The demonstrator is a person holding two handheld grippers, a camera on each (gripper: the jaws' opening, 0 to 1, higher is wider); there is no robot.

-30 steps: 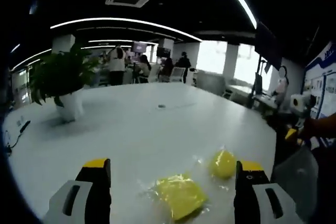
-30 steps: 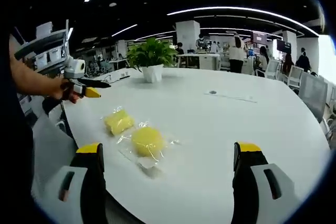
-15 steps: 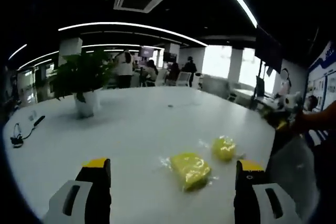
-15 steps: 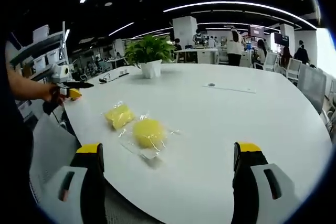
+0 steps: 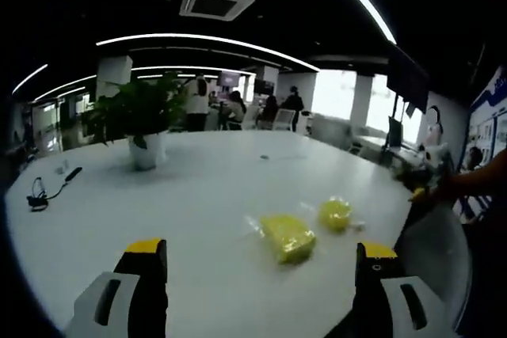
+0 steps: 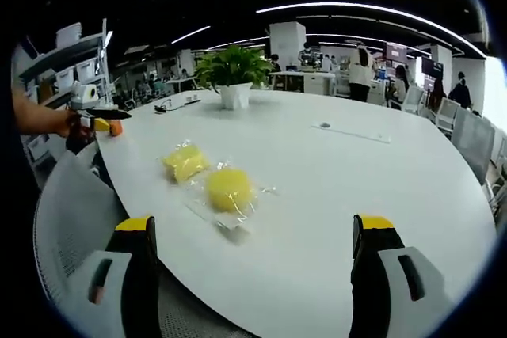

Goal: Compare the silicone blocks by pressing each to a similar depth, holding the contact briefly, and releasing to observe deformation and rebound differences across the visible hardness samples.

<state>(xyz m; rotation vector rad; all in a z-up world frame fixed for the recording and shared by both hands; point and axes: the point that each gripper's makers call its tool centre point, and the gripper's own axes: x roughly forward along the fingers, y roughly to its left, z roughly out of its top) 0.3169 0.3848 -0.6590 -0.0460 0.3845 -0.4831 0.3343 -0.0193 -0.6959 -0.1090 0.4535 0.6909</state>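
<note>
We hold left gripper (image 5: 253, 275) and right gripper (image 6: 253, 275) jaws wide apart, empty, both raised above white table (image 6: 380, 195).

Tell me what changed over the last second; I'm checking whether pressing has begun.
No pressing yet. Both tools have drawn back from the two yellow blocks: the left tool and right tool stay open and empty, away from the bagged square block and round block. The blocks lie unmoved, side by side on the white table; the potted plant stands as before.
</note>
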